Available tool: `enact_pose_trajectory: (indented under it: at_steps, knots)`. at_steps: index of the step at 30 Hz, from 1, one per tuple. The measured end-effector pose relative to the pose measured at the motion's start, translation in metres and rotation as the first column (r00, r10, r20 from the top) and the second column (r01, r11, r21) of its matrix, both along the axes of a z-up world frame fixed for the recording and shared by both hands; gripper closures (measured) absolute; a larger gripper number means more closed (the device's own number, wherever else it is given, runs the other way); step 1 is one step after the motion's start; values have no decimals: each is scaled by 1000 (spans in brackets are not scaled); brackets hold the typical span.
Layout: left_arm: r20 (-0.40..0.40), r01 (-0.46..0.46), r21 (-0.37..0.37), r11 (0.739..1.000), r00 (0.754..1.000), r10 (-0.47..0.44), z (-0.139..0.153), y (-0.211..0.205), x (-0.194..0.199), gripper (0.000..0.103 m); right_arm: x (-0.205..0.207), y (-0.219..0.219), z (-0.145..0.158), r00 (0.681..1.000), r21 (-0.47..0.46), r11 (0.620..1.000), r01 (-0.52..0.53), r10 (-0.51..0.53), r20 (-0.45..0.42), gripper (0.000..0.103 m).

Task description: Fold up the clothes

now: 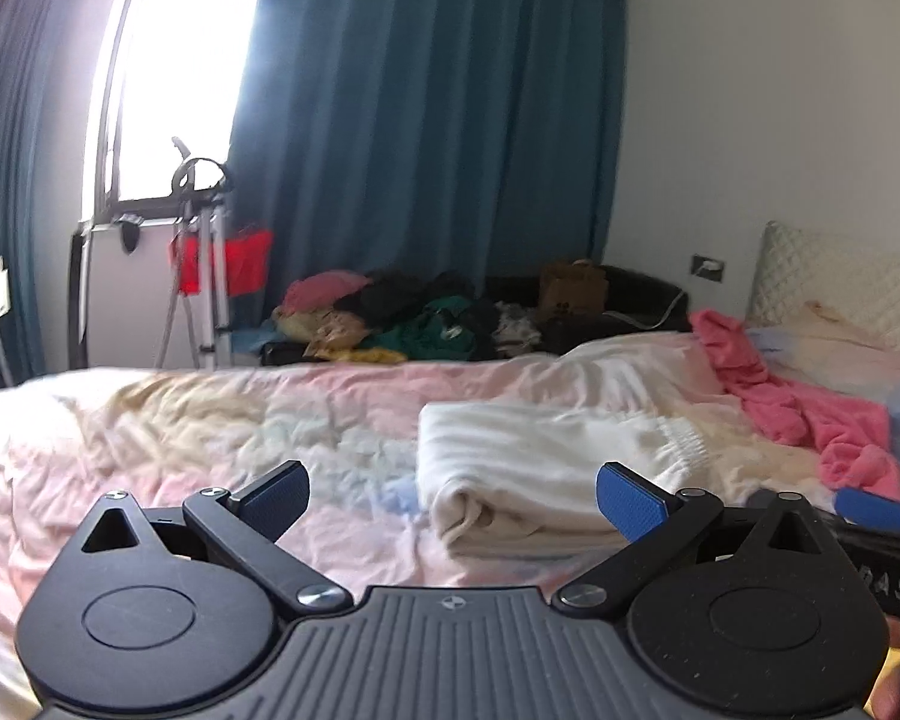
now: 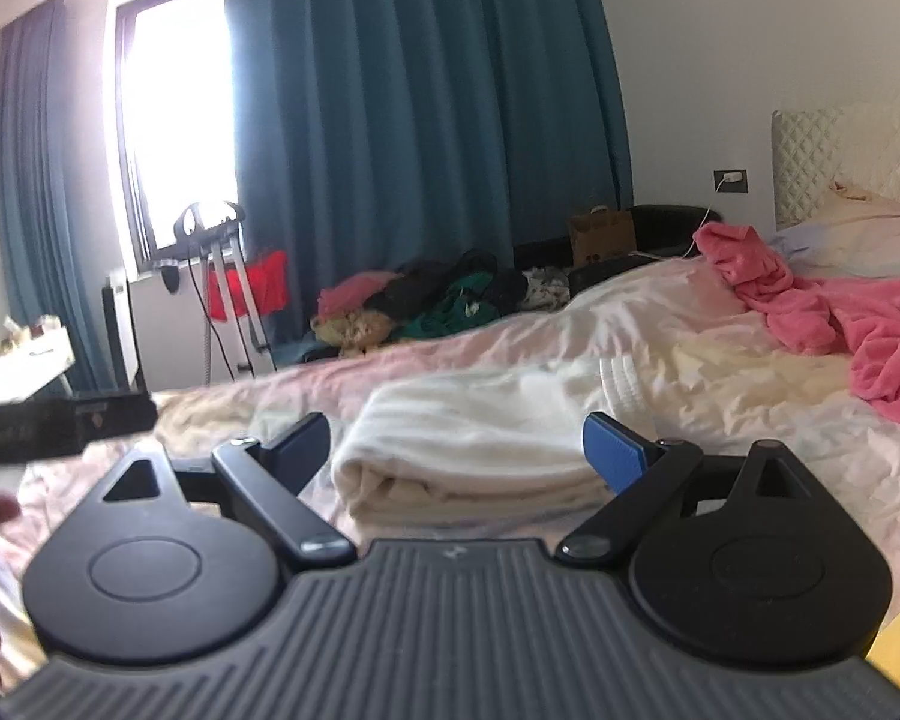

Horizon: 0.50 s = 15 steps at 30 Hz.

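Both empty: left gripper [image 1: 453, 501] and right gripper [image 2: 456, 450] have jaws spread wide, nothing between them. White garment [image 1: 546, 468] looks already folded, lying on the bed [image 1: 180, 420] centre frame, just beyond the fingertips, right of centre in left view. Next likely the pink garment [image 2: 858, 324], mid right: find an edge, pinch one layer, avoid grabbing the sheet
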State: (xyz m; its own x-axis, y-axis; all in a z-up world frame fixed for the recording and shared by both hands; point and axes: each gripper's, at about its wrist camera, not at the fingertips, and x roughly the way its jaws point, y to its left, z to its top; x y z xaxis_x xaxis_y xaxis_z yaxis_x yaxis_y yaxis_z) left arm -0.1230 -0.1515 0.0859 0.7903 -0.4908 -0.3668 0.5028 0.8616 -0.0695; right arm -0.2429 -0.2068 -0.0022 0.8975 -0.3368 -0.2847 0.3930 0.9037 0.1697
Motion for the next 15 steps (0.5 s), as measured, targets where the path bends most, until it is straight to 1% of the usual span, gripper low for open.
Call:
enact_pose_trajectory:
  at_steps: [2, 4, 7, 10, 15]
  knots:
    - [-19, 9, 12, 1000, 1000, -9, -10, -1, 3, 2, -4, 3, -1, 999, -21, 1000, 13, -12, 31, 10]
    - [-25, 11, 17, 1000, 1000, -11, -16, -2, 4, 2, -3, 6, -4, 999, -29, 999, 24, -23, 37, 10]
    - [-25, 10, 14, 1000, 1000, -10, -22, -3, 5, 2, 8, 11, -8, 999, -52, 998, 37, -36, 17, 10]
    - [-18, 5, 32, 999, 1000, -4, -26, -5, 11, 2, 20, 17, -11, 999, -77, 996, 40, -41, -18, 10]
    - [-24, -13, 28, 1000, 1000, 13, -29, -1, 17, 2, 19, 11, -11, 999, -28, 999, 33, -34, -13, 10]
